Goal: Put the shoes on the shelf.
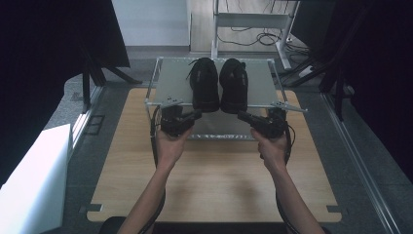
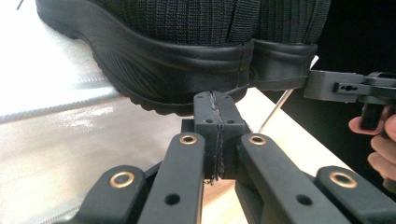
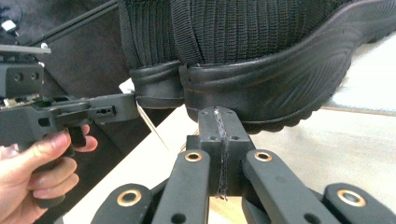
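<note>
Two black shoes stand side by side on the grey top shelf of a metal rack, heels toward me: the left shoe and the right shoe. My left gripper is shut with nothing in it, and its tip sits just under the left shoe's heel. In the same way my right gripper is shut and holds nothing, its tip right below the right shoe's heel. The two tips point at each other, a short gap apart.
The rack stands at the far end of a wooden table. A white box lies off the table at the left. Dark stands and cables are behind the rack. The shelf's front rail runs just above both grippers.
</note>
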Demonstrator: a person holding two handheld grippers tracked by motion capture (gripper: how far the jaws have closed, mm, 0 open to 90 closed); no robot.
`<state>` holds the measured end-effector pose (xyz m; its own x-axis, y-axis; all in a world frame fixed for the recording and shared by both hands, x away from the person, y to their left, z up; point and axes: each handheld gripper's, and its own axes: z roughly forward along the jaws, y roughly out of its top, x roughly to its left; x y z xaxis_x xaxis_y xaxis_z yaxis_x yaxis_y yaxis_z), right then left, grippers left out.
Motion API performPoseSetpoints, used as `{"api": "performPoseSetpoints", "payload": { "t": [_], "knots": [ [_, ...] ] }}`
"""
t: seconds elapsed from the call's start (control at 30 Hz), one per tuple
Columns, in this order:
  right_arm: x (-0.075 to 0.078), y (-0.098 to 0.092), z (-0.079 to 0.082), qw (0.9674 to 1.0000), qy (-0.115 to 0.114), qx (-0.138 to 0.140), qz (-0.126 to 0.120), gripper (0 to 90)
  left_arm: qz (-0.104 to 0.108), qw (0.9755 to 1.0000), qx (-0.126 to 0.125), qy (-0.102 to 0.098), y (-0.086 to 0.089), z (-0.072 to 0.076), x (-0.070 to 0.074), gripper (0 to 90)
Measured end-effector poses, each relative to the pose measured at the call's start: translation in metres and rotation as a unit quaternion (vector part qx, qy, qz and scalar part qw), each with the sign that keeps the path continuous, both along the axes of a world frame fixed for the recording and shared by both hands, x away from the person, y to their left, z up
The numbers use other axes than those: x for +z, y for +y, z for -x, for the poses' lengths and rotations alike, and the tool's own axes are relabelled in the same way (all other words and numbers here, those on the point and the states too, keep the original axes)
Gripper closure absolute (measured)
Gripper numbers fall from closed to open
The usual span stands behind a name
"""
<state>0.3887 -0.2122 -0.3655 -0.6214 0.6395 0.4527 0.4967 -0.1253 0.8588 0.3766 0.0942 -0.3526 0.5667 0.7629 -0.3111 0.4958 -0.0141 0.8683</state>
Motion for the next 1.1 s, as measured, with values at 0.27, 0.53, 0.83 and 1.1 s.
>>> {"api": "performPoseSetpoints", "payload": {
  "t": [0.27,0.53,0.83,1.1],
  "knots": [
    [-0.002,0.003,-0.016,0.9998,0.007,-0.019,-0.005,90.0,0.0,0.9999,0.011,0.012,-0.004,-0.018,0.0,89.2],
    [-0.006,0.005,-0.03,0.9992,0.016,-0.035,-0.012,90.0,-0.004,0.9994,0.022,0.026,-0.007,-0.032,0.0,89.2],
    [-0.011,0.005,-0.043,0.9976,0.038,-0.052,-0.024,90.0,-0.015,0.9985,0.037,0.037,-0.015,-0.045,-0.002,89.2],
    [-0.01,0.002,-0.04,0.9985,0.036,-0.036,-0.023,81.1,0.005,0.9993,0.019,0.033,-0.013,-0.038,-0.004,83.1]
  ]
}}
